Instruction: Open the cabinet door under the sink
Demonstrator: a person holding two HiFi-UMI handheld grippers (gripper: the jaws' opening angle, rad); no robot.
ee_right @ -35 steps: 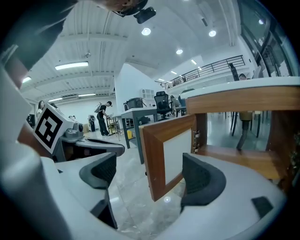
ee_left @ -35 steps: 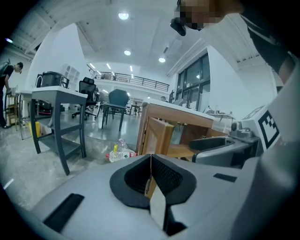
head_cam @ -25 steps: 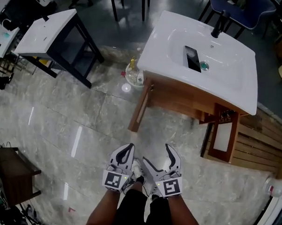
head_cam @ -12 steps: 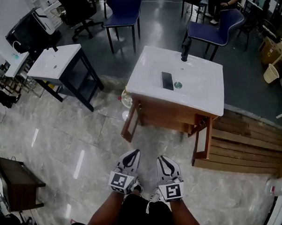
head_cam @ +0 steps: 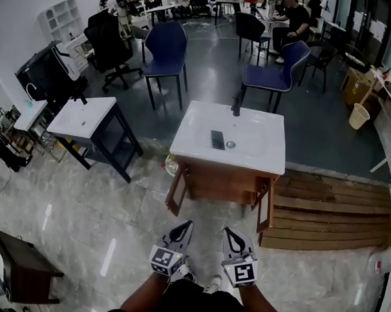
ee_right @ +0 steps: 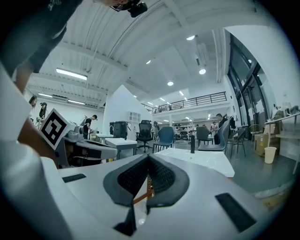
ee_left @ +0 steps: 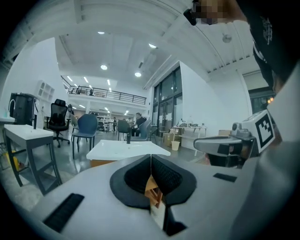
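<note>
The sink unit has a white basin top (head_cam: 247, 148) with a black tap (head_cam: 236, 103) over a wooden cabinet (head_cam: 220, 180). Its left door (head_cam: 176, 191) and right door (head_cam: 266, 205) both stand swung out toward me. My left gripper (head_cam: 182, 226) and right gripper (head_cam: 231, 232) hang side by side in front of the cabinet, well short of it, touching nothing. Both are shut and empty. In the left gripper view the jaws (ee_left: 151, 157) meet, with the basin top (ee_left: 129, 149) beyond. The right gripper view shows its jaws (ee_right: 148, 158) meeting too.
A second white basin on a black stand (head_cam: 87, 118) is at the left. Blue chairs (head_cam: 166, 46) stand behind the sink. A slatted wooden platform (head_cam: 329, 213) lies to the right, a glass jar (head_cam: 171, 164) by the cabinet's left foot, a dark low table (head_cam: 16, 264) at bottom left.
The head view has lifted and pulled back, so the sink looks smaller and farther. Both grippers rose with it, and the right gripper's jaws went from spread to shut.
</note>
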